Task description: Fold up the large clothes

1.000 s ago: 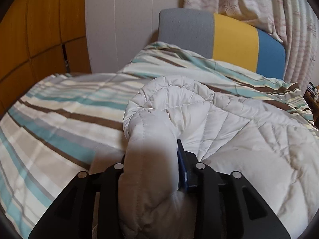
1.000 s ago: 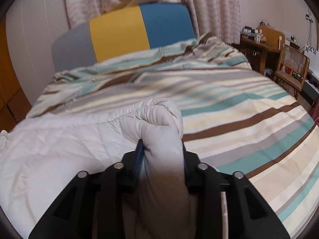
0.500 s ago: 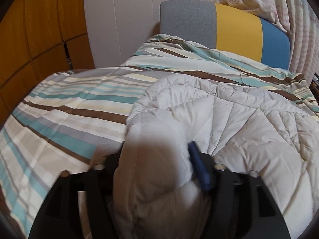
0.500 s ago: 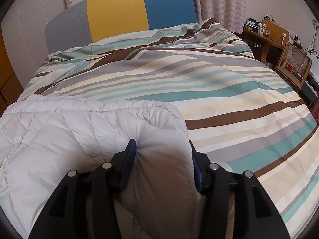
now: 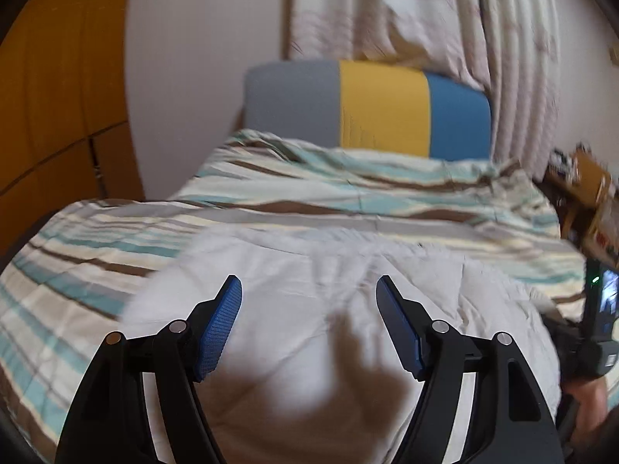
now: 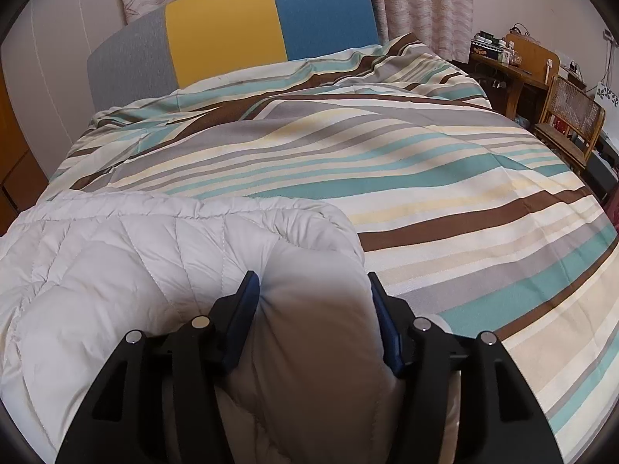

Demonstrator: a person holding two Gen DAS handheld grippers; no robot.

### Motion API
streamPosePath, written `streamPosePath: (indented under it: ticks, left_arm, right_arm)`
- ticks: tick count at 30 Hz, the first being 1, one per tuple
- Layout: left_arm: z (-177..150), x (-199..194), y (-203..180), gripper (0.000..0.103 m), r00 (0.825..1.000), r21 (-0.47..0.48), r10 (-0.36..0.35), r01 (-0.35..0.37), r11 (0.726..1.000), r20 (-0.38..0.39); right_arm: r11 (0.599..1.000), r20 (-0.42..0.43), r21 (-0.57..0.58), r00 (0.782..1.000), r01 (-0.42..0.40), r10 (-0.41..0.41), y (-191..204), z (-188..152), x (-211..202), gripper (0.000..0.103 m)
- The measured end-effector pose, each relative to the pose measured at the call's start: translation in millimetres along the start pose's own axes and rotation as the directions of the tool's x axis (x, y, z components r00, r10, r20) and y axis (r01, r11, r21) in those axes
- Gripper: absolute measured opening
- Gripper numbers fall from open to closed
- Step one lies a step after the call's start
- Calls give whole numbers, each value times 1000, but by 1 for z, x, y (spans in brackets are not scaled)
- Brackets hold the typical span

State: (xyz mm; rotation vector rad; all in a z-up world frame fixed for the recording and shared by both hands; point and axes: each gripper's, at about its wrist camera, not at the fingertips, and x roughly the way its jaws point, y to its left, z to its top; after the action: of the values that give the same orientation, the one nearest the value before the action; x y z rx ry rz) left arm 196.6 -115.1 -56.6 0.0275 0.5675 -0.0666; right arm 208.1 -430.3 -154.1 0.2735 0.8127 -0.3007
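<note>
My left gripper [image 5: 309, 290] hung above the white quilted coat [image 6: 116, 270], jaws spread and empty; my right gripper's [image 6: 311, 288] opening jaws pinched its fold.

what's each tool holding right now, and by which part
Left tool: nothing, jaws open above the white quilted garment. Right tool: a bunched fold at that garment's right edge, jaws opening.

Striped bed [image 6: 445, 178] lay open ahead & to the right; headboard [image 6: 232, 34] blocked the far end, desk [image 6: 514, 65] & chair [image 6: 568, 116] crowded the right side.
</note>
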Motion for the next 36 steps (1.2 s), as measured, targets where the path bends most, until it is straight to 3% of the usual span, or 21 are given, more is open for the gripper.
streamPosePath:
  ticks: [6, 11, 17, 21, 24, 28, 30, 33, 36]
  left_arm:
    - [1, 81, -32, 71, 986, 126, 86, -68, 990, -141]
    - [-24, 106, -25, 78, 986, 101, 33, -17, 995, -165]
    - [-31, 117, -15, 81, 982, 42, -31, 39, 998, -189]
    - [-32, 117, -14, 81, 981, 33, -41, 49, 998, -187]
    - [-32, 117, -15, 81, 982, 31, -45, 51, 998, -185]
    - [-32, 116, -14, 81, 982, 29, -47, 53, 998, -184]
    - [-32, 116, -14, 81, 982, 28, -49, 55, 998, -184]
    - [-31, 116, -13, 81, 982, 26, -52, 58, 998, -184]
    - [-31, 116, -12, 81, 981, 22, -58, 63, 998, -186]
  right_arm:
    - [1000, -2, 6, 1000, -4, 4, 0, 0, 0, 57]
    - [1000, -1, 14, 1000, -8, 8, -1, 0, -1, 57]
    - [1000, 8, 22, 1000, -21, 20, -2, 0, -3, 60]
    - [996, 133, 48, 989, -75, 68, -8, -5, -30, 72]
    - [994, 216, 48, 973, -97, 84, -7, -7, -59, 73]
    - [989, 229, -26, 962, -146, 148, 18, -2, -89, 72]
    - [977, 229, -124, 953, -172, 196, 49, 0, -101, 72]
    - [947, 167, -255, 956, -196, 243, 91, 2, -95, 70]
    - [925, 105, -308, 958, -223, 265, 112, 1, -76, 67]
